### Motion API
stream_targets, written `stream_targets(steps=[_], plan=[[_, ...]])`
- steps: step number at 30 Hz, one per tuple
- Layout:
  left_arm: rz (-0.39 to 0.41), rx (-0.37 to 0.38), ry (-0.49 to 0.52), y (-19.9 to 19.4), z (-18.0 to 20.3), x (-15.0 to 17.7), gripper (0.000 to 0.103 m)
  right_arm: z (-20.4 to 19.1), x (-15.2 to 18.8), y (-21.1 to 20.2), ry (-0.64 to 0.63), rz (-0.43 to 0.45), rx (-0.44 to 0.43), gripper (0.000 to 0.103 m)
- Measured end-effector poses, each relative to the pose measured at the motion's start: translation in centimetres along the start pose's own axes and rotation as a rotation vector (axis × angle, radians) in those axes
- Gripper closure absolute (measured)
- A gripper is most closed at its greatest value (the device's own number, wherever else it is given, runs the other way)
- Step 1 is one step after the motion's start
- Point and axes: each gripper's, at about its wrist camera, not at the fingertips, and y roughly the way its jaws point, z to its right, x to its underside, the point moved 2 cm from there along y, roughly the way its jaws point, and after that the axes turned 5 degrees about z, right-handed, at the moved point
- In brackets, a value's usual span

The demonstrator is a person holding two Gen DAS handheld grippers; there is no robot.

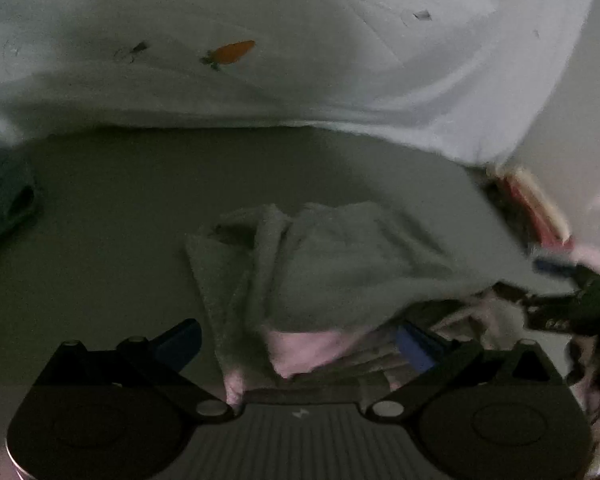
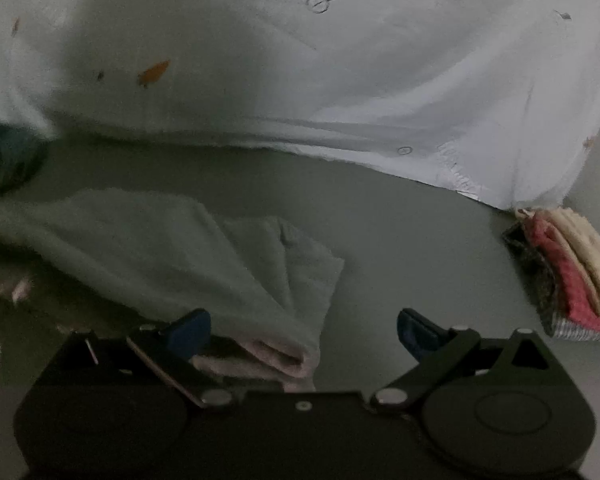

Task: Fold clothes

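Grippers both stand wide, neither clamping cloth: the left gripper (image 1: pixel 300 338) and right gripper (image 2: pixel 304 330) hover low over one white towel (image 2: pixel 204 248), which lies loosely half-folded on the grey bed surface (image 2: pixel 400 248), its pinkish underside showing at the near edge. Judged position: lined up to take that near edge for another fold. One stack of three folded cloths (image 2: pixel 572 276) sits well apart at right, presumably finished. One carrot-print sheet (image 2: pixel 340 80) drapes behind.
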Motion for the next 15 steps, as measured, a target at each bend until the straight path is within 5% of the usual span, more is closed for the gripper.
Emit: stream_targets(steps=[3, 5, 8, 11, 15], plan=[[-0.047, -0.214, 0.064, 1.0, -0.4, 0.4, 0.000, -0.6, -0.3, 0.8, -0.003, -0.007, 0.012, 0.002], [-0.090, -0.200, 0.163, 1.2, 0.4, 1.1, 0.000, -1.2, -0.4, 1.3, -0.008, -0.017, 0.010, 0.002], [-0.034, -0.186, 0.144, 0.5, 1.0, 1.2, 0.000, -1.5, -0.4, 1.7, 0.002, -0.024, 0.018, 0.002], [-0.024, -0.279, 0.075, 2.1, 1.1, 1.1, 0.000, -1.5, 0.0, 2.7, 0.017, -0.050, 0.054, 0.002], [-0.101, -0.442, 0.141, 6.0, 1.1, 3.1, 0.000, -1.5, 1.5, 4.4, 0.007, -0.122, 0.121, 0.002]])
